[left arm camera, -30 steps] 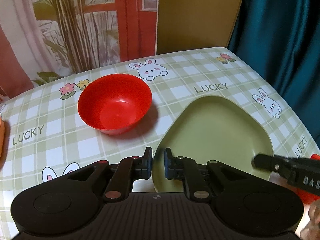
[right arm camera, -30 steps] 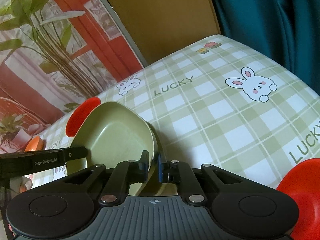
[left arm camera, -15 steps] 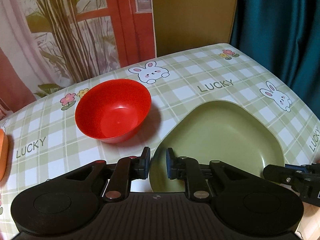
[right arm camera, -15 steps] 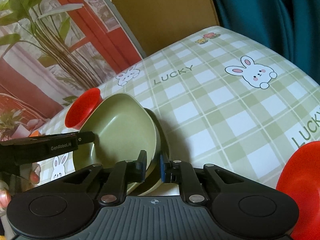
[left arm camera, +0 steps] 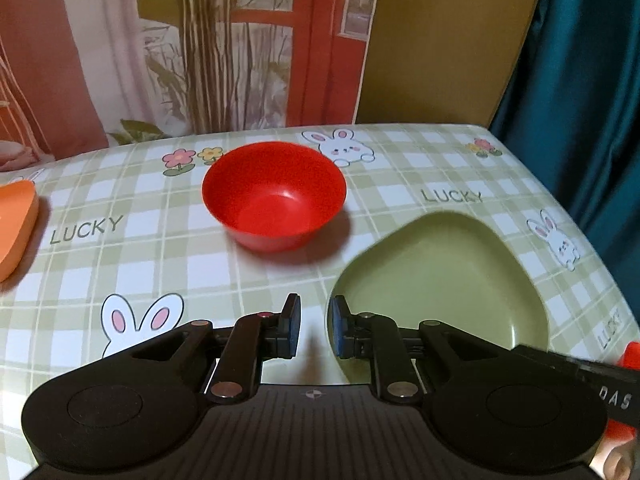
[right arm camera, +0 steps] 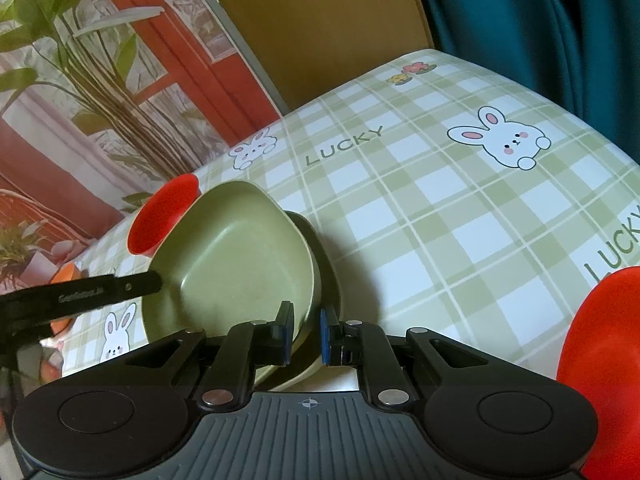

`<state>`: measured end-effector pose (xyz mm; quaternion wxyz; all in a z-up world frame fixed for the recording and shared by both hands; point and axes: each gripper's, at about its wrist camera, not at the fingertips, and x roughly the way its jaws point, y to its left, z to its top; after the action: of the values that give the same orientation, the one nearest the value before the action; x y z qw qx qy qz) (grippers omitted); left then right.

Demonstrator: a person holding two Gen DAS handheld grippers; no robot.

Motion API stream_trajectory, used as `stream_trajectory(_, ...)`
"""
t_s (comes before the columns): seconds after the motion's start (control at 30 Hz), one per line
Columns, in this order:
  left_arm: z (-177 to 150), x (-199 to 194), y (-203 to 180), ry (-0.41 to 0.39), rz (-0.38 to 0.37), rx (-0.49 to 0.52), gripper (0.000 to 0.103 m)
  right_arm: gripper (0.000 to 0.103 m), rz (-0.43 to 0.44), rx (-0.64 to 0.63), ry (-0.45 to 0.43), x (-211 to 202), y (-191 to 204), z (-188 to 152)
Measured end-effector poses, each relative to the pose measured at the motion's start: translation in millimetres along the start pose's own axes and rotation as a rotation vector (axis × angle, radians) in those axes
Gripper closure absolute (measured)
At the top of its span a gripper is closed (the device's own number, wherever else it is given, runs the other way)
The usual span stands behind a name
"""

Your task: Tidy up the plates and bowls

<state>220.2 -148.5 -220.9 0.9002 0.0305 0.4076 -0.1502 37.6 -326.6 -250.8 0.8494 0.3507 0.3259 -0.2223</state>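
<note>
A green rounded-triangle plate [left arm camera: 440, 280] lies on the checked tablecloth, right of a red bowl [left arm camera: 274, 194]. My left gripper [left arm camera: 314, 326] is open and empty, just left of the plate's near rim. In the right wrist view the green plate [right arm camera: 236, 260] appears stacked on a second green plate whose rim [right arm camera: 326, 258] shows beneath. My right gripper [right arm camera: 306, 332] is open, its jaws astride the stack's near rim, not pressed on it. The red bowl [right arm camera: 160, 220] stands behind the stack.
An orange dish [left arm camera: 16, 224] lies at the table's left edge. A second red bowl [right arm camera: 604, 344] is close at the right of the right gripper. The table ends at a teal curtain [left arm camera: 580, 80] on the right and a printed backdrop behind.
Both grippers' jaws have opened wider. My left gripper has drawn back and left off the plate's rim. The plate now lies flat on the stack.
</note>
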Motion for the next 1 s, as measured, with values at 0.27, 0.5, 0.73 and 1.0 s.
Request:
stream_trajectory(0.27, -5, 4, -12, -0.006, 0.039, 0.067, 0.097, 0.090, 0.001, -0.007, 0.000, 0, 0, -1)
stream_trajectory(0.5, -6, 6, -15, -0.004, 0.046, 0.084, 0.097, 0.088, 0.010, -0.023, -0.002, -2, 0, 2)
stream_trajectory(0.73, -5, 13, -12, 0.008, 0.060, 0.096, 0.098, 0.083, -0.013, -0.048, -0.035, -8, 0, 9)
stream_trajectory(1.0, -5, 21, -9, 0.026, 0.032, 0.096, 0.098, 0.083, -0.045, -0.087, -0.020, 14, 0, 25)
